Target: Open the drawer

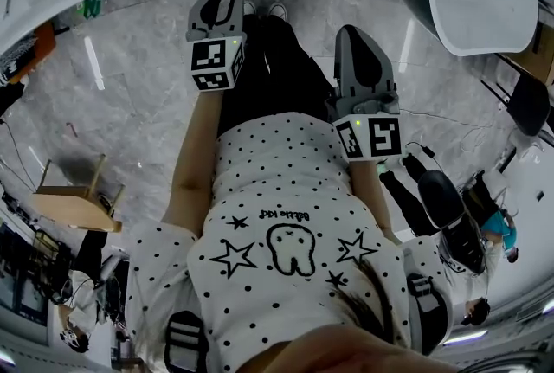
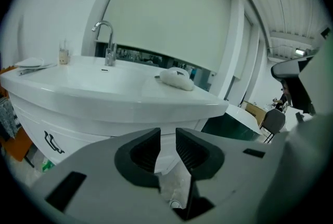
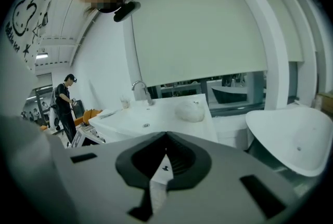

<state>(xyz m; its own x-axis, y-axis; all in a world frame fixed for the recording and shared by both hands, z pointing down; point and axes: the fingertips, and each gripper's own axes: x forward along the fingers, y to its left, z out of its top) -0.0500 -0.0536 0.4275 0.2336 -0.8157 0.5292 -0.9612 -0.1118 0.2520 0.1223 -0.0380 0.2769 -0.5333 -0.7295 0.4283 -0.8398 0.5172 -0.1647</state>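
The left hand-held gripper [image 2: 167, 137] is pointing spread, empty jaws toward the drawer [image 2: 73, 137], likely for grabbing; the right hand-held gripper [image 3: 165, 140] is idling, pressed together.

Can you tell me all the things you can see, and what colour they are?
Sink counter: one, white, straight ahead.
Tap: one, silver, at the counter's back.
Glass: one, clear, left of the tap.
Cloth lump: one, white, on the counter.
Handle: one, dark, on the front under the counter.
Blind: one, cream, behind the counter.
Stool: one, wooden, on the floor, head view's left.
Shirt: one, white with black dots, on the person.
Left gripper: one, grey, fingers apart, nothing between.
Right gripper: one, grey, fingers shut, empty.
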